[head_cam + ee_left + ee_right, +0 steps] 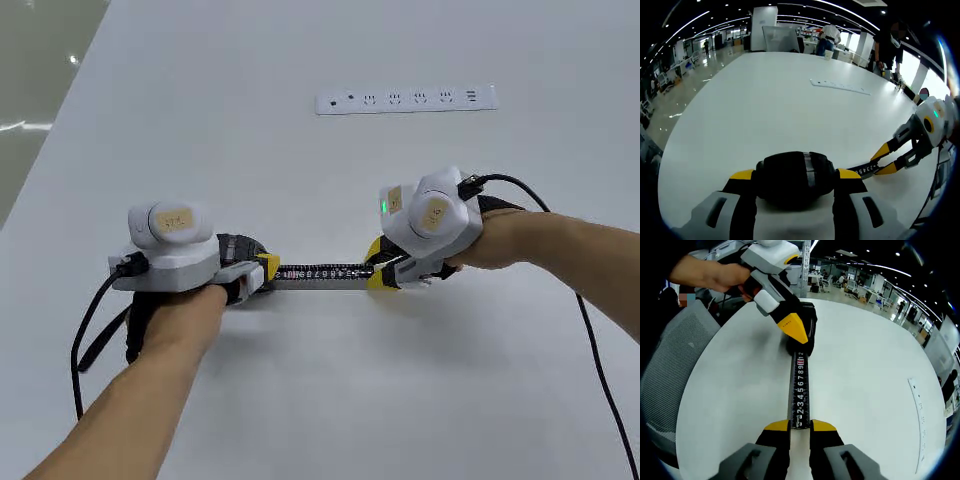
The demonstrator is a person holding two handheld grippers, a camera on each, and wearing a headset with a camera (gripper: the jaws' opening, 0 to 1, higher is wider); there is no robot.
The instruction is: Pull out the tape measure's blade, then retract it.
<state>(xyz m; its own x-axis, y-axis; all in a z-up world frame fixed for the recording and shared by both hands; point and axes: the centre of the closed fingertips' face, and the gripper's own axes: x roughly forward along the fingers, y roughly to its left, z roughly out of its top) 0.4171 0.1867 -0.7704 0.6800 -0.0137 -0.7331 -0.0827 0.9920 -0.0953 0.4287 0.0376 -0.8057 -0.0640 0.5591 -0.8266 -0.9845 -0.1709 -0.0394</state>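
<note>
A black tape measure case (796,176) sits clamped between the yellow-tipped jaws of my left gripper (262,272), resting low on the white table (330,150). Its black blade (322,272) with white numerals runs rightward to my right gripper (378,272), which is shut on the blade's end. In the right gripper view the blade (800,395) stretches from the jaws up to the case (804,330), showing about a dozen centimetres. The left gripper view shows the blade (863,170) leading off to the right gripper (890,160).
A white power strip (405,99) lies on the table beyond the grippers, also seen as power strip (840,86) and power strip (919,407). Black cables trail from both grippers. A mesh chair (670,375) stands by the table edge. People stand far off.
</note>
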